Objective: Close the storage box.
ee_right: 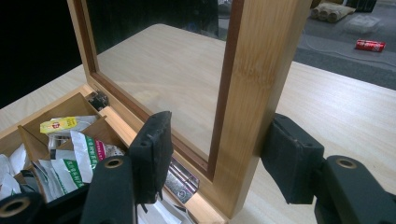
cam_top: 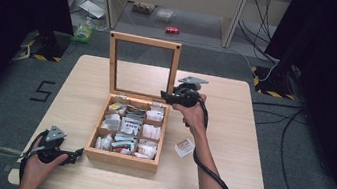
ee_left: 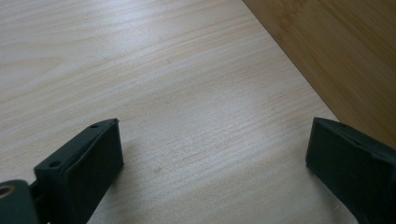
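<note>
Right tongs [ee_right: 212,154] straddle the side post of the upright lid [ee_right: 252,93] of the wooden tea box [cam_top: 122,157] at mid-bench, pads apparently not yet gripping; left tongs [ee_left: 212,163] rest apart beside the box; next, probably clamp and swing the lid down.

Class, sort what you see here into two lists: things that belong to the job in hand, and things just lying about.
Belongs to the job:
- wooden box
- its upright glass lid
- right hand-held gripper, jaws either side of the lid frame
- sachets in the compartments

Lying about:
- small packet on the table
- red can on the floor
- left hand-held gripper, open, idle
</note>
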Motion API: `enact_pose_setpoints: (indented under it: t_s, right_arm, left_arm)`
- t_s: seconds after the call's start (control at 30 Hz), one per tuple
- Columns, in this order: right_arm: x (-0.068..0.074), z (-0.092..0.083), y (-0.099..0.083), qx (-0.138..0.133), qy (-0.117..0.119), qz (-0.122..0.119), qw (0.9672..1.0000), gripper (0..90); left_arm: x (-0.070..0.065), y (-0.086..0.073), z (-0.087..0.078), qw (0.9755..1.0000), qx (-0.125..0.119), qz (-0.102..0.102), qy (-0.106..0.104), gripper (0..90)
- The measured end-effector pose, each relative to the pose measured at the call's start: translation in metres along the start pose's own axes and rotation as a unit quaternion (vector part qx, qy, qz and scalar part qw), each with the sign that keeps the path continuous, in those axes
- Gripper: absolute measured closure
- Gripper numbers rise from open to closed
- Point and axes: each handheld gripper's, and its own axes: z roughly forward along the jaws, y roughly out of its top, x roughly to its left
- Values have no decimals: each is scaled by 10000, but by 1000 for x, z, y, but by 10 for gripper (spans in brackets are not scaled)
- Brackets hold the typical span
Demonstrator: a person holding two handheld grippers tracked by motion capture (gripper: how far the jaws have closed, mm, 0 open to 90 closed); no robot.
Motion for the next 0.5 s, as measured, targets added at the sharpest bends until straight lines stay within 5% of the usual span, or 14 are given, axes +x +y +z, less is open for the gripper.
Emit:
enact_pose_setpoints:
  t_s: [0.5]
  right_arm:
    - [2,0,4,71,-100,-191,9997,453]
  left_arm:
    - [0,0,0,10000,0,-1,-1,33]
